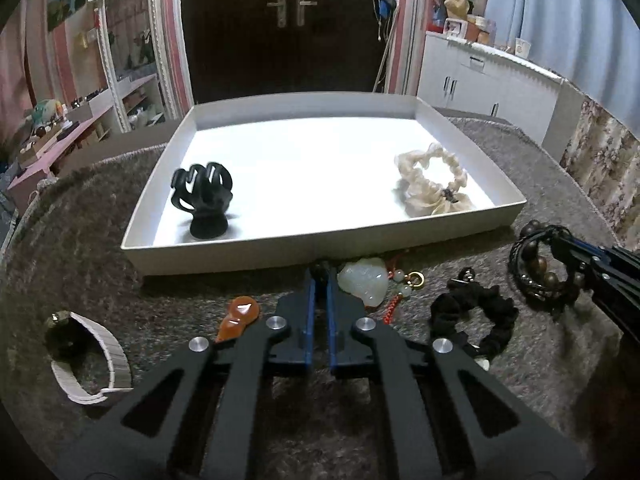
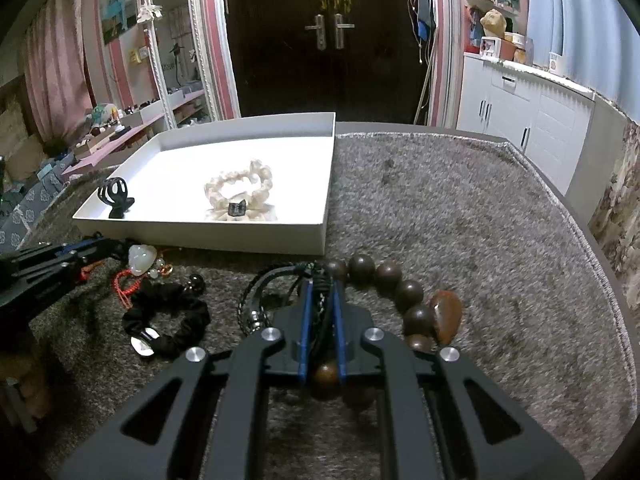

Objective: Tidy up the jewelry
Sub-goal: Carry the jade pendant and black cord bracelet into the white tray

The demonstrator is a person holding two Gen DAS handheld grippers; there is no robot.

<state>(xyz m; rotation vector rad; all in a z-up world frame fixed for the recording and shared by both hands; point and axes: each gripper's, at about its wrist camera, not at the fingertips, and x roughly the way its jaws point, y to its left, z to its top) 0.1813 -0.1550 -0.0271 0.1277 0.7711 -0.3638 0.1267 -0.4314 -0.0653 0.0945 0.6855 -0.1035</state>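
A white tray sits on grey carpet and holds a black hair claw and a cream scrunchie. My left gripper is shut low by the tray's front wall, its tips on a dark bead of the pale jade pendant with red cord. My right gripper is shut on the dark wooden bead bracelet and its black cords. A black scrunchie lies between the grippers. An orange gourd charm and a metal watch band lie left.
The tray also shows in the right wrist view, with open grey carpet to its right. White cabinets stand at the right, shelves at the left, a dark door behind.
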